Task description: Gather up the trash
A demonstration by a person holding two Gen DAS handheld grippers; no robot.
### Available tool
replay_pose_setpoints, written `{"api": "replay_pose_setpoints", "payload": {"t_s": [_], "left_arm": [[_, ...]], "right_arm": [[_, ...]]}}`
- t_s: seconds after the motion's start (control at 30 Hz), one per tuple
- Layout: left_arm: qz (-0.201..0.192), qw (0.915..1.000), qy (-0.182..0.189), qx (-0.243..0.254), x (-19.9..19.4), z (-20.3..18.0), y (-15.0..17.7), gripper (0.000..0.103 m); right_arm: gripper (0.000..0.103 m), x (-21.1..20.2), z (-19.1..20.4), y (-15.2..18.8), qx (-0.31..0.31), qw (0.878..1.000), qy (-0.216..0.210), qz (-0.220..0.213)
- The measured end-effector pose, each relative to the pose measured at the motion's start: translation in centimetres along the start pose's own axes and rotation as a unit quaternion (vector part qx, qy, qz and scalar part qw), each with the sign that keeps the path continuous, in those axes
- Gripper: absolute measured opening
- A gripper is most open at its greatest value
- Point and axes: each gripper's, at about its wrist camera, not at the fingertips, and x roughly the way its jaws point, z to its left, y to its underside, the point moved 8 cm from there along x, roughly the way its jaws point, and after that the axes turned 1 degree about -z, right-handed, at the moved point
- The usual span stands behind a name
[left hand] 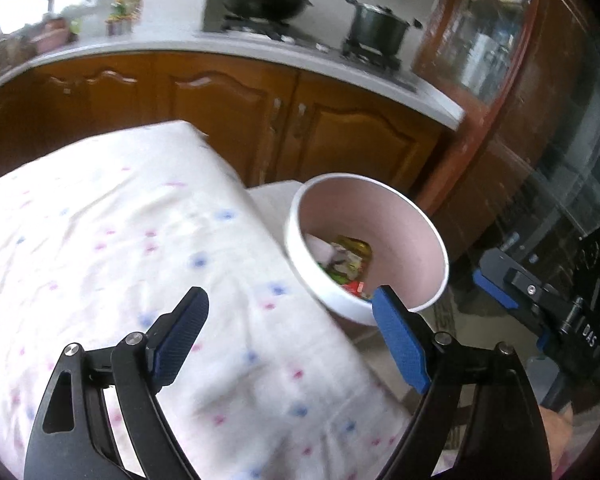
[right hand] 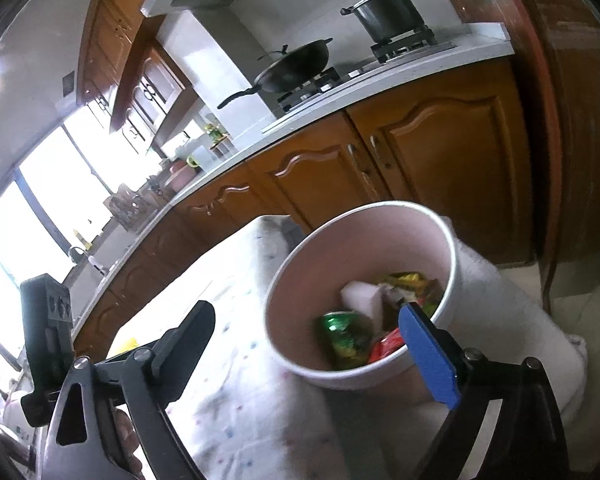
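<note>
A white bin with a pale pink inside (left hand: 400, 228) stands beside the table's right edge; it also shows in the right wrist view (right hand: 364, 236). It holds trash: green, yellow and red wrappers (left hand: 350, 264) and white paper, seen closer in the right wrist view as wrappers (right hand: 346, 338). My left gripper (left hand: 290, 300) is open and empty above the table's right side, its right finger near the bin's rim. My right gripper (right hand: 306, 316) is open and empty just above the bin's near rim. A small yellow item (right hand: 125, 345) lies on the table, half hidden.
The table has a white cloth with pink and blue dots (left hand: 120, 240). Brown kitchen cabinets (left hand: 228, 100) stand behind under a white counter, with a wok (left hand: 260, 0) and a pot (left hand: 376, 26) on the hob. A wooden cabinet with glass doors (left hand: 520, 80) is at right.
</note>
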Motion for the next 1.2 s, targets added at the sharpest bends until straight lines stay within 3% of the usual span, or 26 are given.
{"api": "replay_pose_setpoints", "payload": {"t_s": [0.27,0.6,0.97,1.2], "left_arm": [[-0.049,0.9979,-0.034,-0.024,-5.2,3.7,1.9,0.091],[-0.067,0.9949,-0.059,-0.046,-8.9,7.5,5.0,0.091],[-0.07,0.9933,-0.067,-0.062,-10.8,9.3,9.1,0.091],[-0.106,0.9897,-0.065,-0.071,-13.0,10.1,11.4,0.091]], "right_arm": [[0.101,-1.7,4.0,2.3,-0.008,0.999,-0.028,-0.019],[0.101,-1.6,8.7,6.6,-0.029,0.998,-0.051,-0.006],[0.102,-2.4,9.4,10.1,-0.029,0.999,-0.042,0.003],[0.102,-4.2,9.9,11.9,-0.061,0.998,-0.003,-0.033]]}}
